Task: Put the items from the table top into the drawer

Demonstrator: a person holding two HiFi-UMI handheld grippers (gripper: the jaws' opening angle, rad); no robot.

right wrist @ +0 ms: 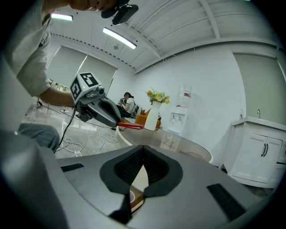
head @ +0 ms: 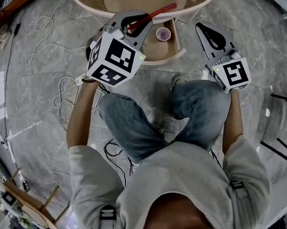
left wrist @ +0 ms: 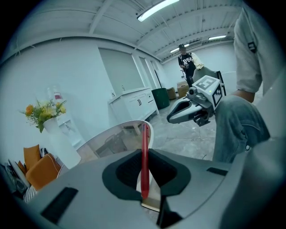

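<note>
My left gripper [head: 143, 23] is shut on a red pen [head: 153, 14], which sticks out over the edge of the round table [head: 91, 6]. In the left gripper view the red pen [left wrist: 145, 132] stands upright between the pads of the left gripper [left wrist: 145, 154]. Below the table an open drawer [head: 178, 39] holds a small purple cup [head: 163, 34]. My right gripper [head: 204, 30] hovers to the right of the drawer, shut with nothing in it. In the right gripper view the right gripper [right wrist: 143, 150] has its pads meeting, and the left gripper [right wrist: 100, 112] shows with the pen [right wrist: 130, 125].
I sit with my knees [head: 134, 117] in front of the table. Loose cables [head: 64, 93] lie on the floor at the left. A vase of flowers [right wrist: 154, 112] and a water dispenser [right wrist: 181, 112] stand beyond the table. A person [left wrist: 185, 62] is far behind.
</note>
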